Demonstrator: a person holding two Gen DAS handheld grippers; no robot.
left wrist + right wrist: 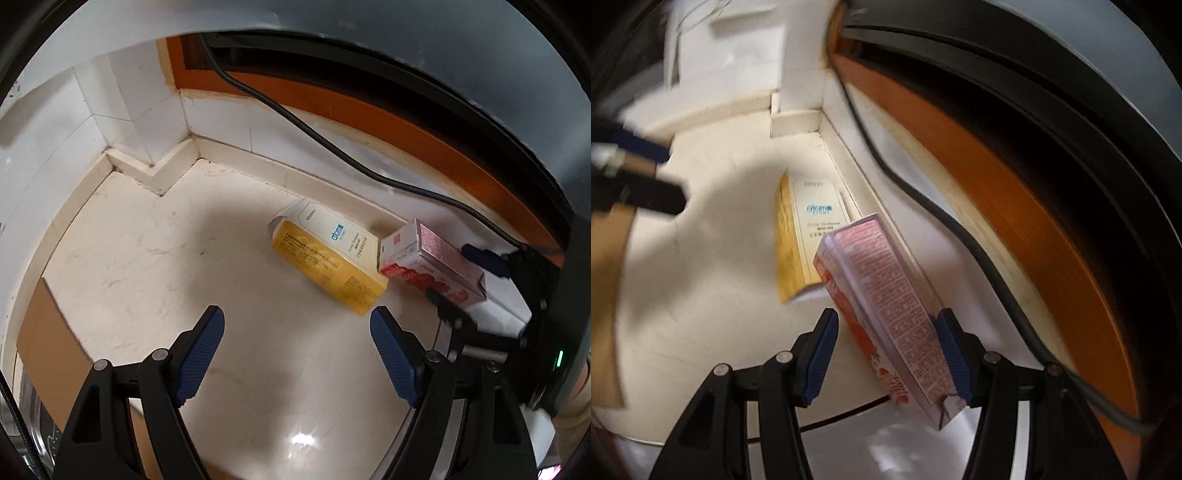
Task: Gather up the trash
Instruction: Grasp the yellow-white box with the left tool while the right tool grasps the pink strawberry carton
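Pale marble floor (147, 258) in a tiled wall corner. Cardboard sheet (48, 343) at far left. Left gripper (297, 332) spread wide, empty, hovering short of the yellow-and-white toothpaste box (328, 254) lying flat by the skirting. Right gripper (886, 343) straddles the pink-and-red carton (886, 306); one pad touching, the other clear, so not clamped. Black cable (332, 147) trails close behind; likely snag.

Bare floor (155, 258) lies open from 9 to 12 o'clock of the yellow box (325, 254); at its 3 o'clock the pink carton (432, 262) touches it; the wall skirting (295, 177) (a black cable (332, 147) above) closes 1 o'clock; cardboard (48, 343) blocks 8 o'clock.
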